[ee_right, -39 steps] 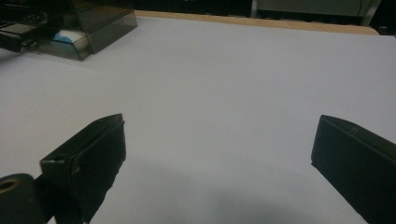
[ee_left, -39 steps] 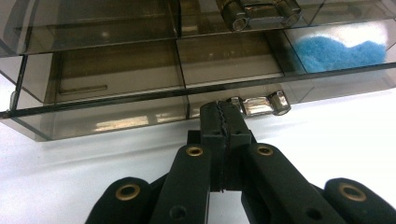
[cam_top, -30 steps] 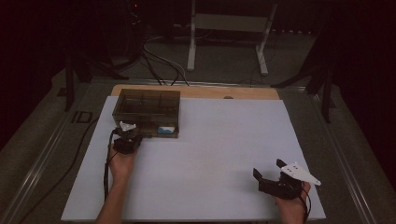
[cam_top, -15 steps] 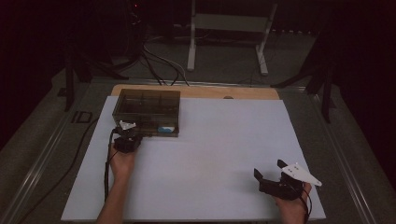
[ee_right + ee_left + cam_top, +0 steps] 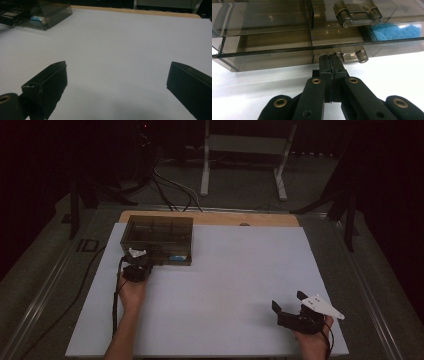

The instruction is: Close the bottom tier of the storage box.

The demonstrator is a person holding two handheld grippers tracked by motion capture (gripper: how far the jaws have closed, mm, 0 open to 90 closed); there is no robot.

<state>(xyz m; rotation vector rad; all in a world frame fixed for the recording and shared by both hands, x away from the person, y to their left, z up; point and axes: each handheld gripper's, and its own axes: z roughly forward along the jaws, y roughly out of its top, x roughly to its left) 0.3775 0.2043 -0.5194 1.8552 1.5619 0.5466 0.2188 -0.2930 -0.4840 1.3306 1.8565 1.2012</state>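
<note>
High view: one smoky plastic box (image 5: 157, 240) just ahead of the closed left hand-held gripper (image 5: 136, 265); right hand-held gripper (image 5: 290, 306) gapes over bare tabletop (image 5: 225, 270).

The high view looks forward and down from above the person's side, taking in the whole white counter (image 5: 225, 285) from well back. The left gripper view sits low, just above the counter, and faces the front wall of the smoky clear compartment box (image 5: 274, 37) from very close, its left tool (image 5: 331, 65) pressed shut at the box's clasp. The right gripper view looks low across the counter toward its far left corner; its right tool (image 5: 117, 85) gapes wide. All three views share the box (image 5: 158, 237) (image 5: 47, 13).
</note>
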